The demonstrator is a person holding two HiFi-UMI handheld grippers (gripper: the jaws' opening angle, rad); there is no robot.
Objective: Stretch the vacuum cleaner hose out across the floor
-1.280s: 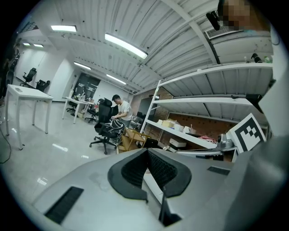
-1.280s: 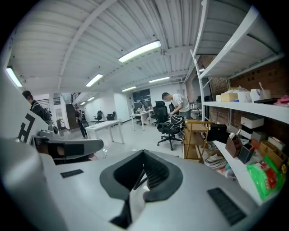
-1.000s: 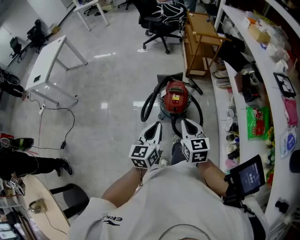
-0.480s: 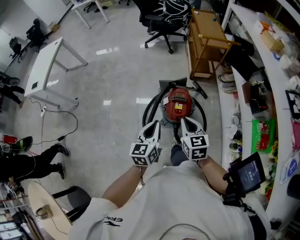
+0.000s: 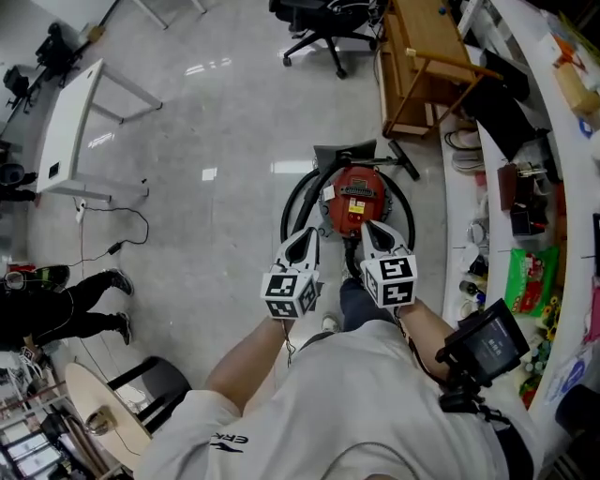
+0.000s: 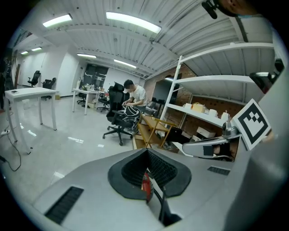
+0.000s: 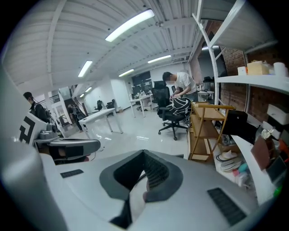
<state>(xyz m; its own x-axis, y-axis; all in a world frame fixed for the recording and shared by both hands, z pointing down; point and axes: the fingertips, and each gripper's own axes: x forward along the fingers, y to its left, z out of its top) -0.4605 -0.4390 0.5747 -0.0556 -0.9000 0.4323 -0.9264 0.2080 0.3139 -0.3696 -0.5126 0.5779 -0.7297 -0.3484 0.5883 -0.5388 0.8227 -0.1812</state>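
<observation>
A red vacuum cleaner (image 5: 359, 197) stands on the pale floor, with its black hose (image 5: 289, 211) coiled in a loop around it and the floor nozzle (image 5: 345, 153) just beyond. My left gripper (image 5: 306, 244) is shut and empty, its tip just short of the vacuum's near left side. Level with it, my right gripper (image 5: 367, 230) is also shut and empty, its tip over the vacuum's near edge. In the left gripper view the left gripper (image 6: 146, 151) shows closed jaws, with a sliver of the red vacuum (image 6: 145, 187) below them. The right gripper (image 7: 144, 153) likewise shows closed jaws.
A wooden cart (image 5: 427, 56) and a black office chair (image 5: 328, 19) stand beyond the vacuum. Cluttered white shelving (image 5: 525, 187) runs along the right. A white table (image 5: 70, 131) and a loose cable (image 5: 122, 234) lie at the left, near a person's legs (image 5: 66, 305).
Both grippers have moved forward and lower toward the vacuum, still shut and side by side. The person's legs at the left have shifted.
</observation>
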